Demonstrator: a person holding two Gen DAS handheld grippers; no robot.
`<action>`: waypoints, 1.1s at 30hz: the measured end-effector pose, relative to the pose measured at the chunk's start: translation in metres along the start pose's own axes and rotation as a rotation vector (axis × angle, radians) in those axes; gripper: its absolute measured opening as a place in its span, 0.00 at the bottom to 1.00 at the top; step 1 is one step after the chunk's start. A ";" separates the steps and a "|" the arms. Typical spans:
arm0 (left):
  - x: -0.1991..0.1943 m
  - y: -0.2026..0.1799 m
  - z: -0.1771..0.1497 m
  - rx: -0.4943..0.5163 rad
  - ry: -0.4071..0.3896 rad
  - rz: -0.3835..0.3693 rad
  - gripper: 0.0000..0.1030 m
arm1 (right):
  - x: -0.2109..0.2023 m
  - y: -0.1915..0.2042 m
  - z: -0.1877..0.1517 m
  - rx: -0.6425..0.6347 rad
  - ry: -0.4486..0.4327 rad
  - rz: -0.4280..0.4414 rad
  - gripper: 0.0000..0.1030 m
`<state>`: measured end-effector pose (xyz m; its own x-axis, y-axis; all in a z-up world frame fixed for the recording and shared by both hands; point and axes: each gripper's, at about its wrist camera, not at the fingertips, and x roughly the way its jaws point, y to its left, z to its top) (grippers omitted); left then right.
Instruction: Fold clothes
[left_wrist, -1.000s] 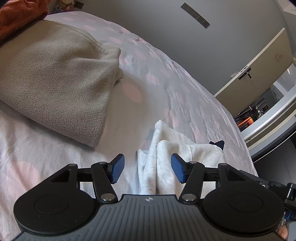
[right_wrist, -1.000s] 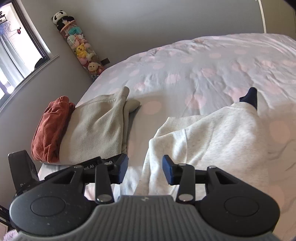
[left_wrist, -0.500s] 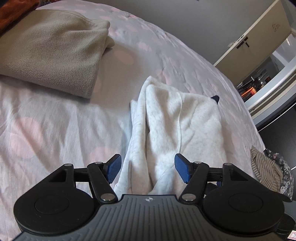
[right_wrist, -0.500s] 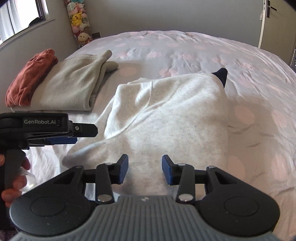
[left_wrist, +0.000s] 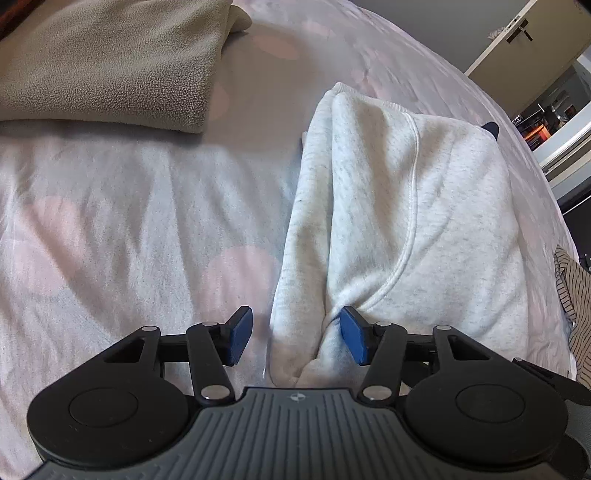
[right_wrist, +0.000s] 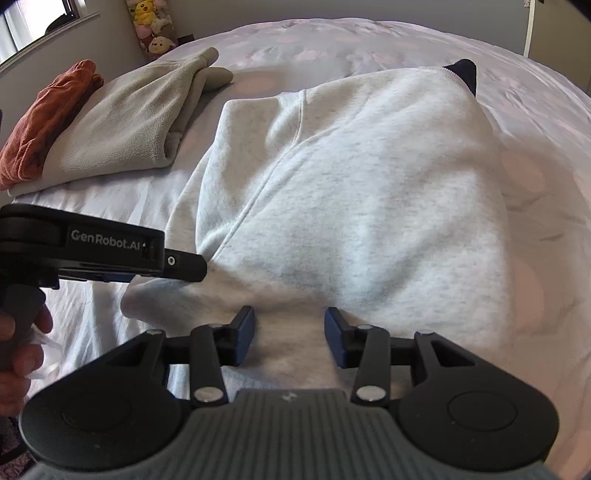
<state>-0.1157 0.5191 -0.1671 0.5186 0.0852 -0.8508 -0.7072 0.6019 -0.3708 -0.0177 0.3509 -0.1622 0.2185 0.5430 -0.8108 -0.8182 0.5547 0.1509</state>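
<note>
a: where is the sweatshirt from you?

b: straight ahead of me and a little to my right. it lies on the bed, a pale grey lump folded once, and its long axis runs away from me toward the far edge, where a dark corner pokes out.

a: which of your grippers is closer to it?

b: both are at the near end. my left gripper straddles the near left edge: that fold of cloth sits between the blue pads, the right-hand pad touching it, the other pad clear of it over bare sheet. its jaws have just been closing a little but are spread; they pinch nothing yet.

a: and the right?

b: my right gripper hangs over the near hem, further toward the middle. jaws half spread, cloth below and between them, but i see no pinch.

a: so the next move?

b: i reckon both jaws must bite the near edge, then carry it forward along that long axis. the beige folded fleece and the rust-red bundle sit well apart on my left, out of the way.
</note>
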 end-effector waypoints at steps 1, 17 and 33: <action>0.000 0.002 0.000 -0.013 -0.001 -0.011 0.49 | -0.007 -0.005 0.000 0.015 -0.015 0.014 0.43; -0.046 0.005 -0.008 -0.099 -0.065 -0.074 0.63 | -0.095 -0.113 -0.068 0.179 -0.150 -0.064 0.50; -0.011 0.003 -0.009 -0.091 -0.003 0.047 0.16 | -0.048 -0.117 -0.073 0.160 0.003 -0.141 0.00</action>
<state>-0.1274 0.5129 -0.1623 0.4851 0.1143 -0.8670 -0.7715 0.5227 -0.3628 0.0282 0.2140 -0.1823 0.3233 0.4510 -0.8319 -0.6845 0.7185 0.1236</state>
